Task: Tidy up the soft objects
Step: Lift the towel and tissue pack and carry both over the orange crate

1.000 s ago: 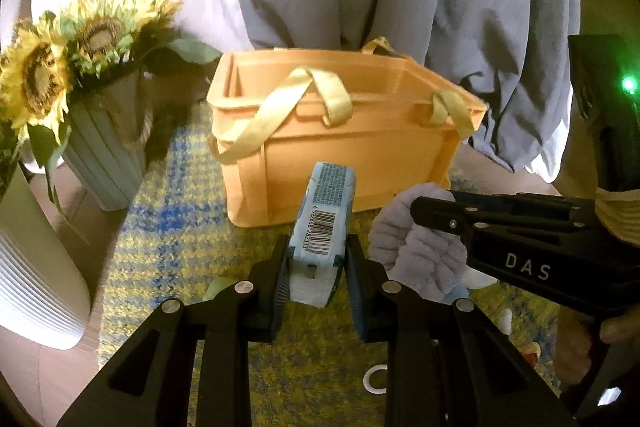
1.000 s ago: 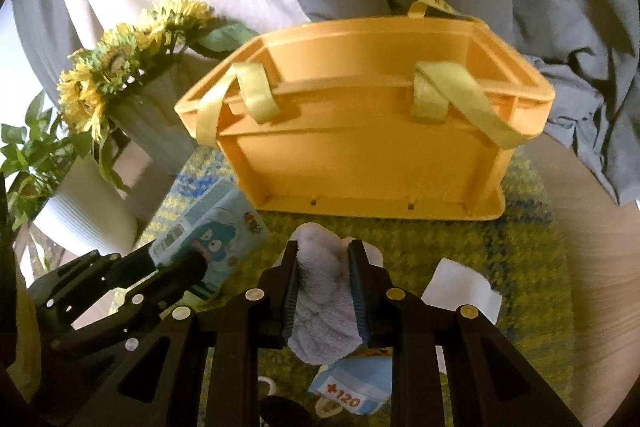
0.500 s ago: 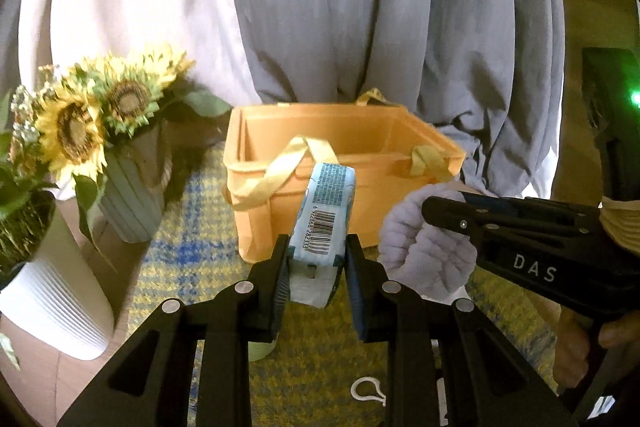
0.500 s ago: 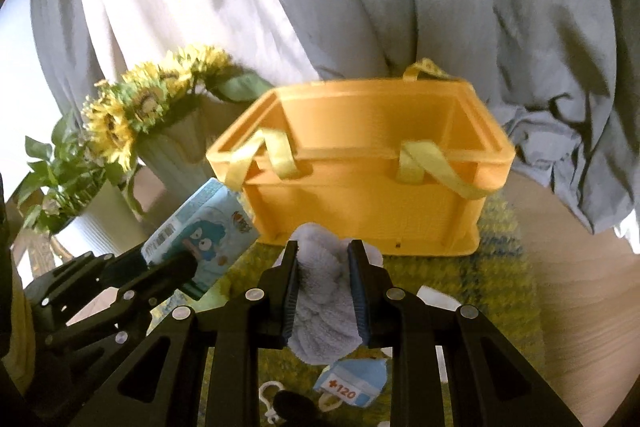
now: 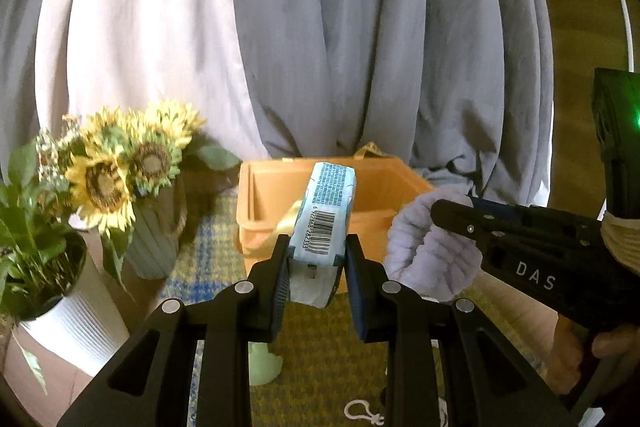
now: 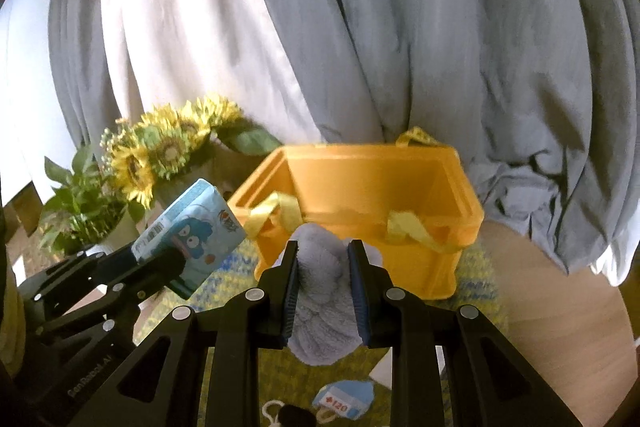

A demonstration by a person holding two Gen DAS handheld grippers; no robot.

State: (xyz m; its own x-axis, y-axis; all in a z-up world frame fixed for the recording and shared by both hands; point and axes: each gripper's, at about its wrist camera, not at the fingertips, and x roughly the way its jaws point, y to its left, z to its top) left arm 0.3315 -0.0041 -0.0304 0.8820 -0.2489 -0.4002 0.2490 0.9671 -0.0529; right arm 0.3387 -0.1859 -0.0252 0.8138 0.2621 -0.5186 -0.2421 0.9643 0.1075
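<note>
My left gripper (image 5: pixel 316 259) is shut on a light blue tissue pack (image 5: pixel 326 223) with a barcode, held in the air in front of the orange basket (image 5: pixel 384 187). My right gripper (image 6: pixel 322 259) is shut on a grey fluffy cloth (image 6: pixel 322 295), also lifted before the orange basket (image 6: pixel 432 187), which is open on top with yellow straps (image 6: pixel 416 231). The tissue pack (image 6: pixel 192 223) with a blue cartoon face shows at the left in the right wrist view. The cloth (image 5: pixel 428 251) shows at the right in the left wrist view.
A sunflower vase (image 5: pixel 156 243) and a white potted plant (image 5: pixel 68 311) stand left of the basket on a yellow-blue checked mat (image 5: pixel 320 355). Grey and white curtains (image 5: pixel 360 27) hang behind. A small blue plush (image 6: pixel 344 401) and a white ring clip (image 5: pixel 362 413) lie on the mat.
Both grippers have risen and pulled back with their objects. The basket now looks smaller and lower, and more curtain shows above it.
</note>
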